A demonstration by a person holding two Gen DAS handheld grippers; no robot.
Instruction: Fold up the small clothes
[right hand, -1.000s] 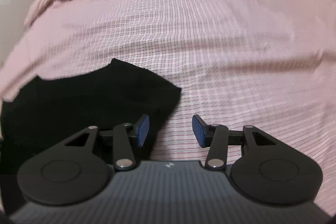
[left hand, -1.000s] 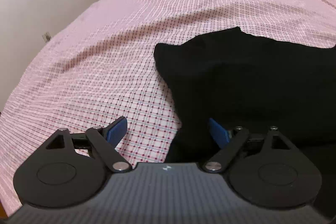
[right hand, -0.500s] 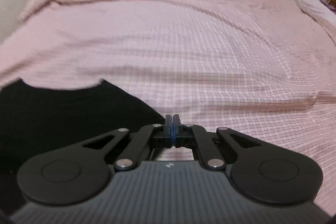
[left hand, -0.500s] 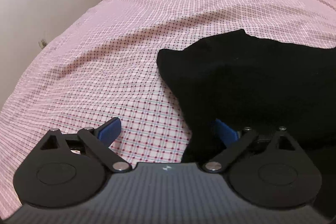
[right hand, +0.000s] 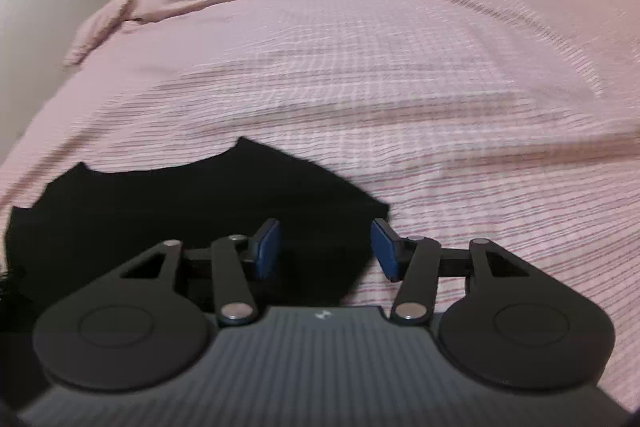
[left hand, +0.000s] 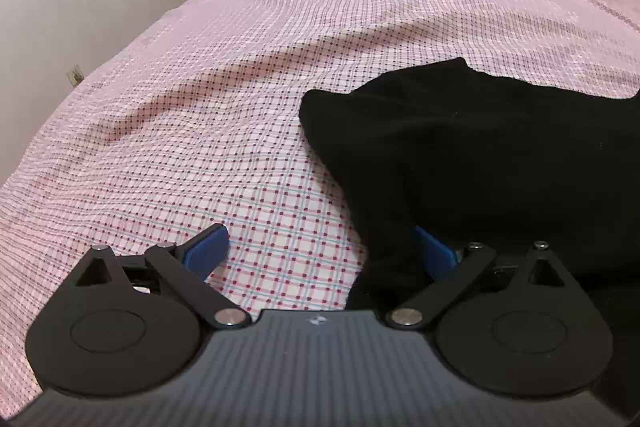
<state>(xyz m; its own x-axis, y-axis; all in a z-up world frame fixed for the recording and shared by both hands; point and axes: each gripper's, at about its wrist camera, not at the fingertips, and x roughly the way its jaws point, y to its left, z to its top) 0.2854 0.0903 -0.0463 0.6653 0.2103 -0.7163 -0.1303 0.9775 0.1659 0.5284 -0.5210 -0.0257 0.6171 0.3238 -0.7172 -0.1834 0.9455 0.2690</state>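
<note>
The right gripper's [right hand: 325, 249] fingers have just reopened partway, empty, over the black garment's [left hand: 500, 167] right edge; the left gripper's [left hand: 320, 251] fingers gape wide, straddling its left edge. It lies flat near the bed's [left hand: 280, 39] near edge, seemingly before a two-sided pinch.

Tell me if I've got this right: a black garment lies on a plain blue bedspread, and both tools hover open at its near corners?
Not quite. The bedspread is pink with a checked pattern, not plain blue, as the left wrist view shows clearly. The rest holds: the black garment lies on it, and the left tool and right tool are open at its near corners.
</note>
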